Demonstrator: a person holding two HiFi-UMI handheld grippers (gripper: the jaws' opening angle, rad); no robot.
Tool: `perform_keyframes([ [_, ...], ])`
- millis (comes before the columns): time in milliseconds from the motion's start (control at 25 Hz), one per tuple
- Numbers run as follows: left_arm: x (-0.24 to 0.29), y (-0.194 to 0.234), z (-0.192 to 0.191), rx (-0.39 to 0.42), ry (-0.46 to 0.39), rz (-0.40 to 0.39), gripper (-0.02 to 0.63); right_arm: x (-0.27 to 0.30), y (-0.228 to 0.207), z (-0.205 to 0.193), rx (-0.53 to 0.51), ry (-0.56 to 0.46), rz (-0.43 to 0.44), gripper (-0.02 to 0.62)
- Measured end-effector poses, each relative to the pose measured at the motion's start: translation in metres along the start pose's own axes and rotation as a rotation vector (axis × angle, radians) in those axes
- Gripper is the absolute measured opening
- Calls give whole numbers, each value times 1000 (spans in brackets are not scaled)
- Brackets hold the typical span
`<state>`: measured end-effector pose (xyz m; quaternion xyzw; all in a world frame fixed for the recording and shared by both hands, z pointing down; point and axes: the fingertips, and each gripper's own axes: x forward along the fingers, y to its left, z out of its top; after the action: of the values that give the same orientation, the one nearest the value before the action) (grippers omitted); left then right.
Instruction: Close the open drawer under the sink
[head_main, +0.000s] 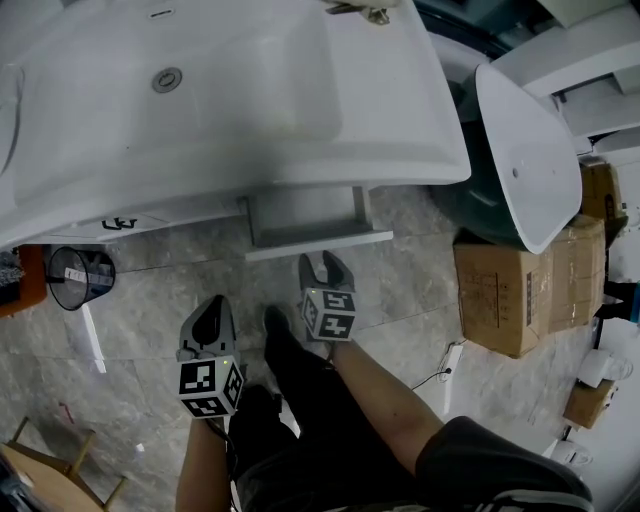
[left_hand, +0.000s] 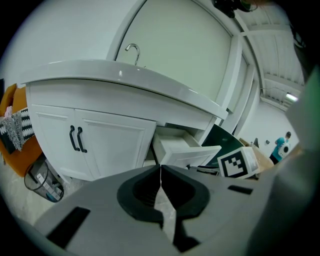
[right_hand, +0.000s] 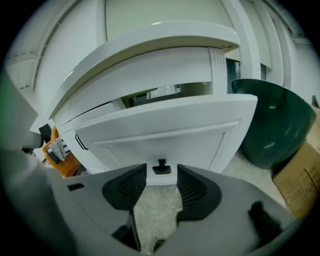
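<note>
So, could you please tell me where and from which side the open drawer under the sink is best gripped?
Probably by the small black handle low in the middle of the drawer front, approached straight from the front. That panel is broad and flat, so only the handle fits between fingers; the open right gripper faces it.

The left gripper (head_main: 211, 306) and right gripper (head_main: 325, 263) are grey, with black-and-white marker cubes (head_main: 210, 388); the trousers (head_main: 320, 420) are black. The short sleeve (head_main: 500, 466) is dark grey.
</note>
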<state>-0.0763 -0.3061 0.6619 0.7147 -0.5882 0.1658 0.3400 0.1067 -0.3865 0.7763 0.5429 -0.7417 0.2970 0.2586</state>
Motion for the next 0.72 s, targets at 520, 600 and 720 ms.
perform_keyframes([
  [520,14,-3,-22,-6,34,-1,15,31,1,3,-91,-8,-1,156],
  [600,14,-3,-25,-15,36,1,15,30,1,2,-91,-3,-2,152],
  [720,16,-3,-26,-16,34,-1,15,31,2,2,-83,-6,-2,150],
])
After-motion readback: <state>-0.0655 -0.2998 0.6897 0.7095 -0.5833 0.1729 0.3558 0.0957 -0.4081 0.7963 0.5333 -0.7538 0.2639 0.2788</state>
